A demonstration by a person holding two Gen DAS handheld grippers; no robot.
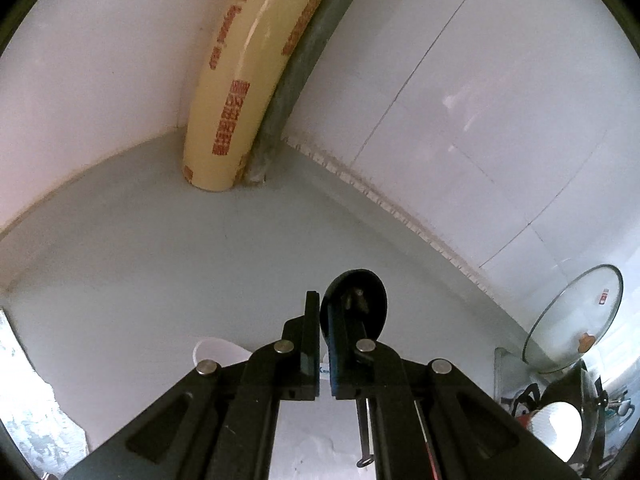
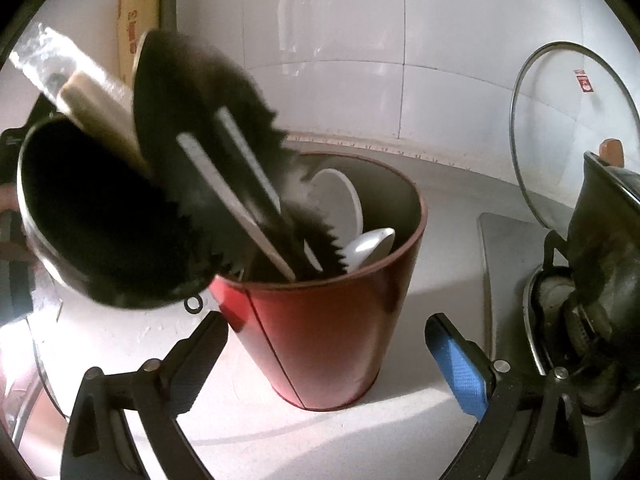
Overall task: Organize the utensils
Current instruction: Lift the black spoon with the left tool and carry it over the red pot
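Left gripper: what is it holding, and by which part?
The left gripper is shut on a black ladle-like spoon, gripping the handle just below the bowl. The right gripper holds nothing.

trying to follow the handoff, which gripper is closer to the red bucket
Right. The right gripper stands open with the red bucket just ahead between its fingers, untouched. The left gripper, shut on a black spoon, shows no bucket in its view.

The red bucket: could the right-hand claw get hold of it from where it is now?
Probably yes. The right gripper stands open with the red bucket directly between its fingers, and nothing lies between them. The black ladle hanging to one side sits higher up.
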